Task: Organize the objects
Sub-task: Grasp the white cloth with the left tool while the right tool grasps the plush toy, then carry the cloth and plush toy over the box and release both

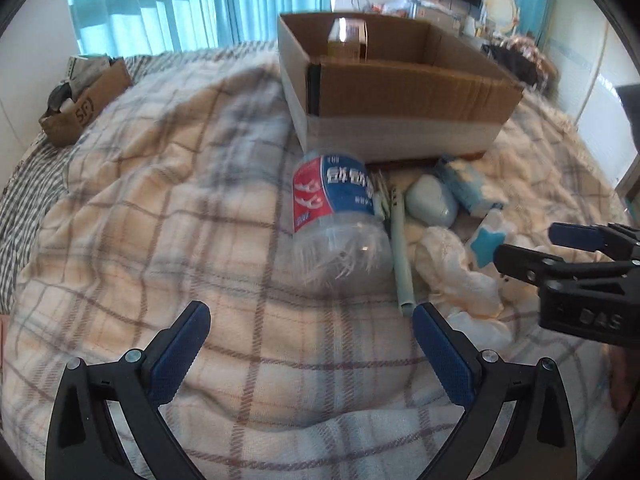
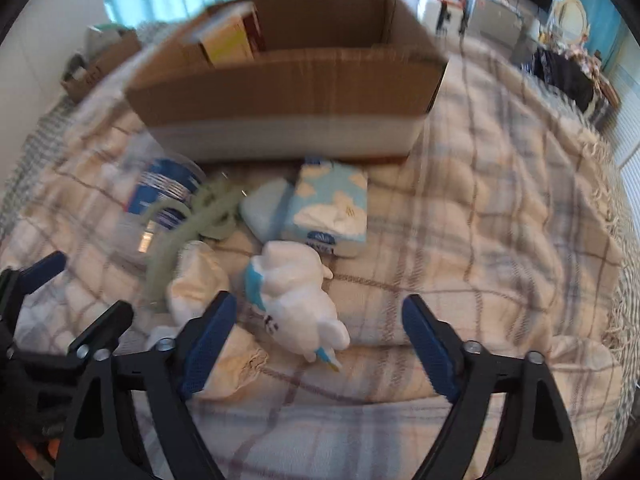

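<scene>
An open cardboard box (image 1: 400,92) (image 2: 288,92) stands on a plaid blanket, with a small carton (image 2: 232,40) inside. In front of it lie a clear plastic jar with a red and blue label (image 1: 336,208) (image 2: 160,200), a pale green tube (image 1: 400,256), a light blue case (image 1: 432,200) (image 2: 266,212), a tissue pack with clouds (image 2: 332,208) (image 1: 468,188), a white cloth (image 1: 456,272) (image 2: 200,280) and a white plush toy (image 2: 296,304). My left gripper (image 1: 312,328) is open, just short of the jar. My right gripper (image 2: 316,320) is open around the plush toy; it also shows in the left wrist view (image 1: 528,248).
A smaller cardboard box (image 1: 84,100) with odds and ends sits at the far left edge of the bed. Blue curtains (image 1: 180,4) hang behind. A desk with clutter (image 2: 520,12) stands at the back right. The blanket (image 2: 500,220) stretches to the right.
</scene>
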The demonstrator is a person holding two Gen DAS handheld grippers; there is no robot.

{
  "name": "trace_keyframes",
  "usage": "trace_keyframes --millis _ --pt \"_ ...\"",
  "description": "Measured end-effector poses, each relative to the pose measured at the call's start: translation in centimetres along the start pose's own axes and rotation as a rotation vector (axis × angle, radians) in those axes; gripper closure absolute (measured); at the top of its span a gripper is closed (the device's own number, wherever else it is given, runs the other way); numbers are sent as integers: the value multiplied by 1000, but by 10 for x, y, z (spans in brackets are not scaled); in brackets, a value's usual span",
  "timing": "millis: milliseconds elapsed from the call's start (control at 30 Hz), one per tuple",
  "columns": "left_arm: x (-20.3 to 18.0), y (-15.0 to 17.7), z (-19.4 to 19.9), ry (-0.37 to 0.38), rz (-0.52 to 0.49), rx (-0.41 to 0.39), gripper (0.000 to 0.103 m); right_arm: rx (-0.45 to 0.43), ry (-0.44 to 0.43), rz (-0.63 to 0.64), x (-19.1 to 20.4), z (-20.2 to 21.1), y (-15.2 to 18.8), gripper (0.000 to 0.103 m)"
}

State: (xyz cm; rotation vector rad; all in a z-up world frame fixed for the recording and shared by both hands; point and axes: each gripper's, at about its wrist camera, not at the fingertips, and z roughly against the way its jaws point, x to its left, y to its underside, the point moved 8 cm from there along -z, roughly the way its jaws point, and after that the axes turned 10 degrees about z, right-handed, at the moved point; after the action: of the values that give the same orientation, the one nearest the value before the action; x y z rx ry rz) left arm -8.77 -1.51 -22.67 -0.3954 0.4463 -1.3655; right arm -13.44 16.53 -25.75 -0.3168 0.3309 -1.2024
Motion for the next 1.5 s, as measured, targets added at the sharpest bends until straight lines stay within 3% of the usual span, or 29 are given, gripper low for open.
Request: trace_keyframes --millis 33,100,200,333,567,733,867,900,933,1000,1067,1167,1500 --pt "0 0 -2 -7 4 13 0 22 -23 -5 2 -8 0 29" --pt "-1 2 -5 4 20 41 0 49 -89 -6 8 -17 2 56" --pt "-1 0 1 15 52 38 0 19 -90 -10 8 -7 4 60" --pt "-10 4 20 45 75 26 0 -93 -42 -74 -9 32 10 63" --pt "-61 9 46 123 30 21 2 -215 -5 -125 -39 92 23 63" --pt "-101 14 32 194 21 102 24 -230 11 -151 -53 100 27 63" --pt "-109 17 -1 113 -18 121 38 -217 -28 -156 -54 90 31 63" --pt "-106 19 -11 97 -2 144 48 -213 -36 -152 -53 87 31 63" --pt "-103 22 -19 100 17 178 67 -210 -37 -148 -51 85 32 63" --pt "-98 28 -27 121 60 234 78 -188 -32 -136 -49 79 32 63" --pt "-96 26 -20 148 68 218 86 -190 -35 -135 -48 80 32 63" --pt "-96 22 7 177 27 155 89 -219 -12 -133 -47 92 33 63" --pt "-79 -17 117 229 -34 -67 90 -345 29 -76 -9 171 35 63"
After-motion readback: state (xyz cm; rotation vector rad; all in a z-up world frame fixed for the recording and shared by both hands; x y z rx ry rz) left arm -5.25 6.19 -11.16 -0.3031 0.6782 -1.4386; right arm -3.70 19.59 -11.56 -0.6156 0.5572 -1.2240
